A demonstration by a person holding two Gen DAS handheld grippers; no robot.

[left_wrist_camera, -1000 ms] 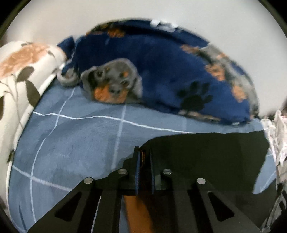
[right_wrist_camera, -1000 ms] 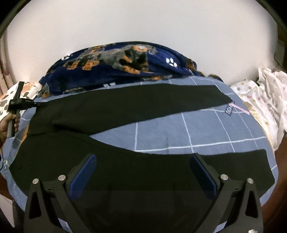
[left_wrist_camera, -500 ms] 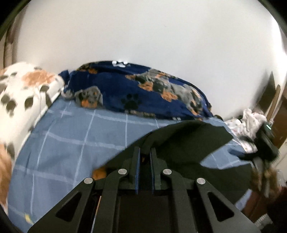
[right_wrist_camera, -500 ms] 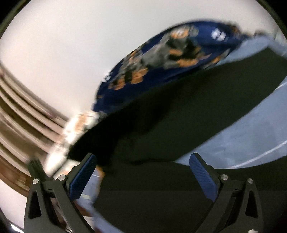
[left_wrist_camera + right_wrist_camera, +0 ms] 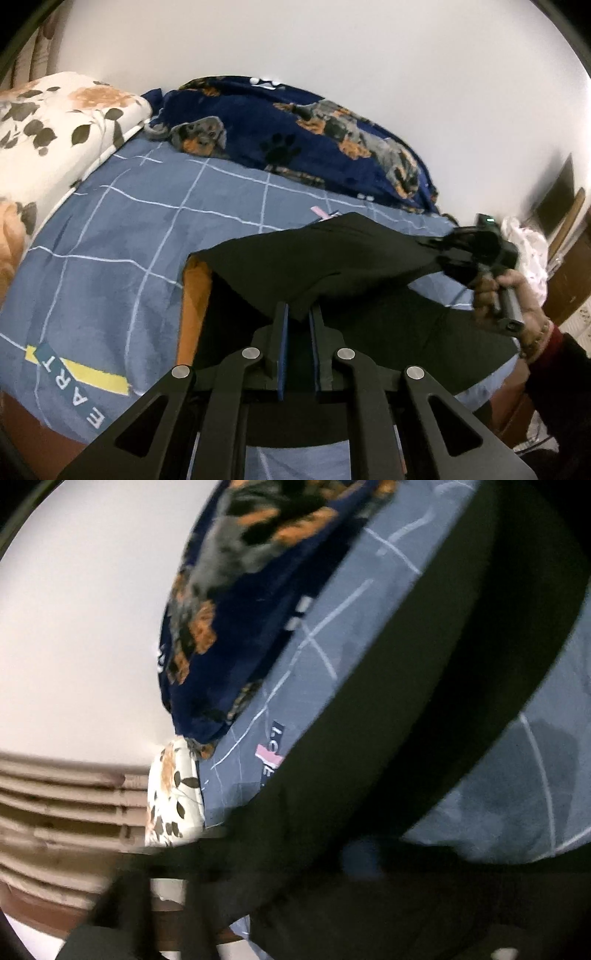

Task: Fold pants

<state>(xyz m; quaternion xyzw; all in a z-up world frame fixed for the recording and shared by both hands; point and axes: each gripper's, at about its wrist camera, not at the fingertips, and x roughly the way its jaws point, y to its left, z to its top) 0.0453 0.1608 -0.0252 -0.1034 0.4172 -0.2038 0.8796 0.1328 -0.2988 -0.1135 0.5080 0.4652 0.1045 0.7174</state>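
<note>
Our black pants (image 5: pixel 343 254) hang lifted over the blue checked bed (image 5: pixel 122 236), stretched between both tools. Our left tool (image 5: pixel 297 314) pinches the fabric narrowly. Our right tool (image 5: pixel 452 254) meets the far end; its grip we cannot tell. A dog-print blanket (image 5: pixel 295 136) lies behind.

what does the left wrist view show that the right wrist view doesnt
Only the left wrist view shows the left gripper shut on the black pants, and the right gripper in the person's hand. Only the right wrist view shows the ribbed curtain. Both share the pants, blue checked sheet, dog-print blanket and floral pillow.
</note>
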